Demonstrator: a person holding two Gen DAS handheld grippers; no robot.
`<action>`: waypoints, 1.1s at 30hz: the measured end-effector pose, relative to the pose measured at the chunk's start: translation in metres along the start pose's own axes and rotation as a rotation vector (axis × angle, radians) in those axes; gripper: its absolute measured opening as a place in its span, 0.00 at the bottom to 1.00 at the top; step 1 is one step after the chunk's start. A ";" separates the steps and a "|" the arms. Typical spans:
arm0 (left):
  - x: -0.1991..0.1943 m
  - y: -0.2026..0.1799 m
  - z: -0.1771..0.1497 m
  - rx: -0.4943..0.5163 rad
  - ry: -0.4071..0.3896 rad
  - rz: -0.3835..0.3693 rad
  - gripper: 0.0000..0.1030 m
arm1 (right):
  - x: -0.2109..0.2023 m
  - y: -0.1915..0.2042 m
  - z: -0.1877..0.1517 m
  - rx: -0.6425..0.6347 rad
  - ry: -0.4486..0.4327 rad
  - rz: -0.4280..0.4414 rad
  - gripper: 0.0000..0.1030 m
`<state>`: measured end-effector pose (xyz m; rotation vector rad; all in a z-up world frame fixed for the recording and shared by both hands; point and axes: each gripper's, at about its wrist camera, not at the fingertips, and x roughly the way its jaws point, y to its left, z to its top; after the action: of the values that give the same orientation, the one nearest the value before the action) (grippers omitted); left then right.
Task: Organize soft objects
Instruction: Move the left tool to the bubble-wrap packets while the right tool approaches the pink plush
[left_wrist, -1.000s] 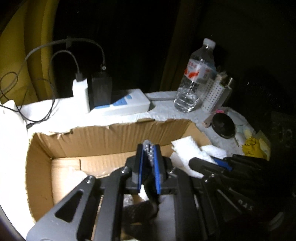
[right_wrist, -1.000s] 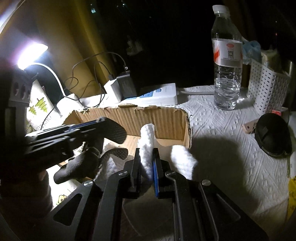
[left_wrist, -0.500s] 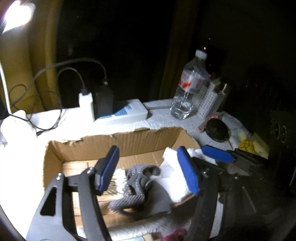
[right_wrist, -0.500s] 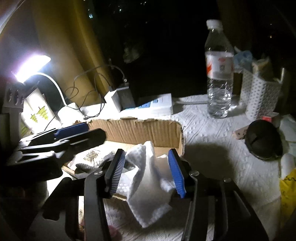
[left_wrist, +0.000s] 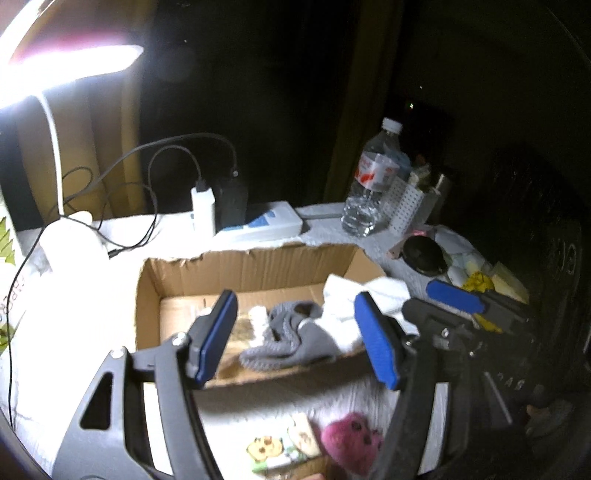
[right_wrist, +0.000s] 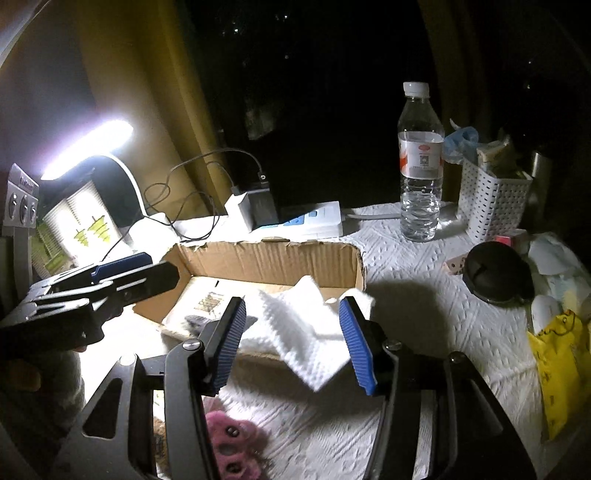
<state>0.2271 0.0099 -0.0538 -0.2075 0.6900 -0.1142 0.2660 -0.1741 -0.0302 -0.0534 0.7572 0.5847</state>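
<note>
An open cardboard box (left_wrist: 255, 266) sits on the white-covered table; it also shows in the right wrist view (right_wrist: 280, 260). A grey knitted glove (left_wrist: 295, 339) lies inside it. A white cloth (right_wrist: 303, 328) lies in the box's right end and hangs over its near wall; it also shows in the left wrist view (left_wrist: 354, 302). My left gripper (left_wrist: 299, 339) is open and empty above the box's near wall. My right gripper (right_wrist: 295, 339) is open and empty, with the cloth below it. A pink plush toy (left_wrist: 351, 439) lies on the table in front of the box.
A lit desk lamp (right_wrist: 92, 144) stands at the left. Chargers, cables and a power strip (right_wrist: 306, 221) lie behind the box. A water bottle (right_wrist: 421, 166), a white basket (right_wrist: 491, 199), a black round case (right_wrist: 495, 273) and a yellow bag (right_wrist: 557, 365) are at the right.
Both grippers opened, dropping the grey glove and the white cloth into the box, then drew back and up. The pink toy has come into view.
</note>
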 end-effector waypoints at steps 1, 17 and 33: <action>-0.003 0.000 -0.003 0.001 0.000 0.001 0.65 | -0.002 0.002 -0.002 0.001 -0.001 0.000 0.54; -0.038 0.009 -0.063 0.007 0.075 0.011 0.65 | -0.020 0.021 -0.051 0.026 0.042 0.001 0.54; -0.054 0.042 -0.139 -0.024 0.168 0.083 0.65 | -0.011 0.040 -0.101 0.033 0.120 0.016 0.54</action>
<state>0.0985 0.0390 -0.1343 -0.1931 0.8665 -0.0446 0.1752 -0.1710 -0.0904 -0.0524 0.8844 0.5880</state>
